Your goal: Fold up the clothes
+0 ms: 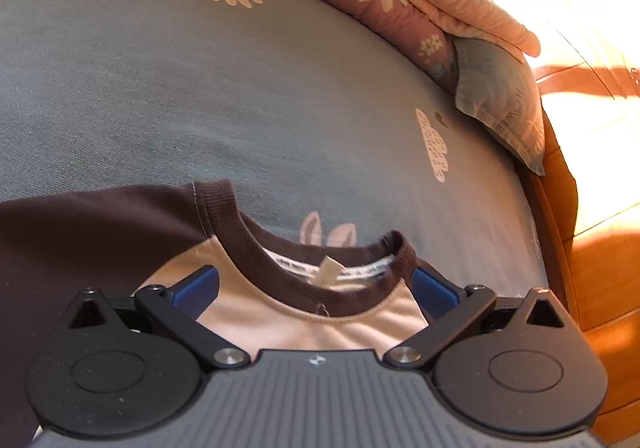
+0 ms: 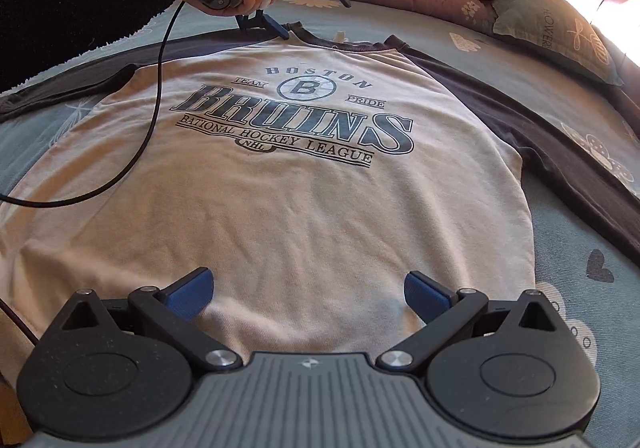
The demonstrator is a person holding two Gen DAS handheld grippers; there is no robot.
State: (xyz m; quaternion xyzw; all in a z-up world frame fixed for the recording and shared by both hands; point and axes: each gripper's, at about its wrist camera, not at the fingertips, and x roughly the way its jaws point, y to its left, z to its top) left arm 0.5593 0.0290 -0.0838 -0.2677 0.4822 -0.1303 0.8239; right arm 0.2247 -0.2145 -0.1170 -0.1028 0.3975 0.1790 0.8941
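**Both grippers spread over a flat shirt**

The right gripper (image 2: 306, 286) hangs released above the hem of the shirt (image 2: 280, 208), which lies flat, print up, sleeves out, mid-bed. Farther off, the left gripper (image 1: 316, 286) gapes over the collar (image 1: 256, 248). A pinch catching only the top layer, I'd guess, would bunch the shirt on the bedsheet (image 1: 160, 88).

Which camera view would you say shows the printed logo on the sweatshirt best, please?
The right wrist view: the whole printed logo lies readable across the sweatshirt chest. The left wrist view shows only the collar and upper chest, no print.
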